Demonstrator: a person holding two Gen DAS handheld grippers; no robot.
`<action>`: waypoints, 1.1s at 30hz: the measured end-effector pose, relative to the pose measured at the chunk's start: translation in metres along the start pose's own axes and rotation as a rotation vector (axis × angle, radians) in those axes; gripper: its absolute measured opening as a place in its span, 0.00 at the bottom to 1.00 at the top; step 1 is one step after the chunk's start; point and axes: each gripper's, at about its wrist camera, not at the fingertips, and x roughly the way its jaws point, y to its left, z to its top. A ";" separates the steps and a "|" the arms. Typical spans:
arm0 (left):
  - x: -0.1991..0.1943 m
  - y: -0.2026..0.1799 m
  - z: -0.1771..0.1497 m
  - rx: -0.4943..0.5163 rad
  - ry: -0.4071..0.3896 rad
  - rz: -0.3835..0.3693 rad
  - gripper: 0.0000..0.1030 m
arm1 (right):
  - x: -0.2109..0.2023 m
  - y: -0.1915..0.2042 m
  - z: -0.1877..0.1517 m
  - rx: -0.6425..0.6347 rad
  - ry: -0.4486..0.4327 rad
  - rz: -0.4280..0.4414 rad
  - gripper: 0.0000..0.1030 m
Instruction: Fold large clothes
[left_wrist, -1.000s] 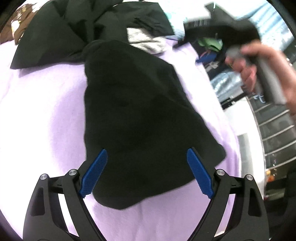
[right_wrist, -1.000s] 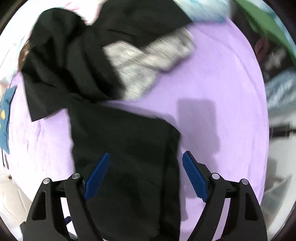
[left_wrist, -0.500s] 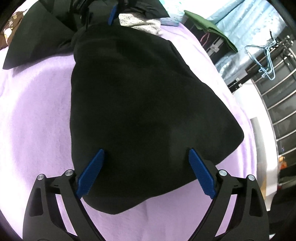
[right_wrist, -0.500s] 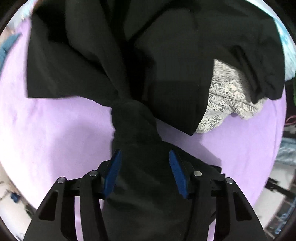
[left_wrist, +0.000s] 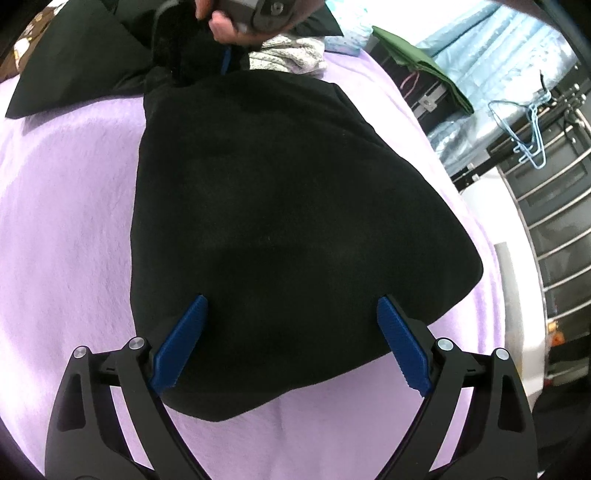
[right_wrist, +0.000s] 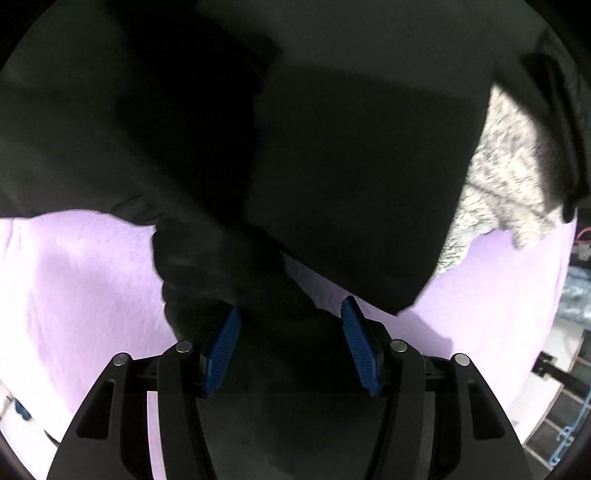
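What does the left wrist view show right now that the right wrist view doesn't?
Only the left wrist view shows the whole black garment spread flat, the open left gripper over its near edge, the person's hand on the right tool, the green cloth and blue hangers. Only the right wrist view shows the right gripper closing around the garment's bunched far end, not fully shut, and black clothes beyond. Both share the purple blanket and speckled grey cloth.

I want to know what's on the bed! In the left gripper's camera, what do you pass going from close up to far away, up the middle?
Left gripper → purple blanket → big black garment → right gripper pinching its far end → grey-white knit.
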 end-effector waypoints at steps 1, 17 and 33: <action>0.000 0.000 0.000 -0.007 -0.002 -0.002 0.85 | 0.004 -0.002 0.000 0.012 0.000 0.010 0.54; -0.031 0.068 0.038 -0.170 0.029 -0.190 0.91 | -0.057 -0.017 -0.057 -0.013 -0.184 0.130 0.62; -0.010 0.134 0.070 -0.138 0.116 -0.206 0.94 | -0.067 -0.126 -0.152 0.108 -0.235 0.188 0.64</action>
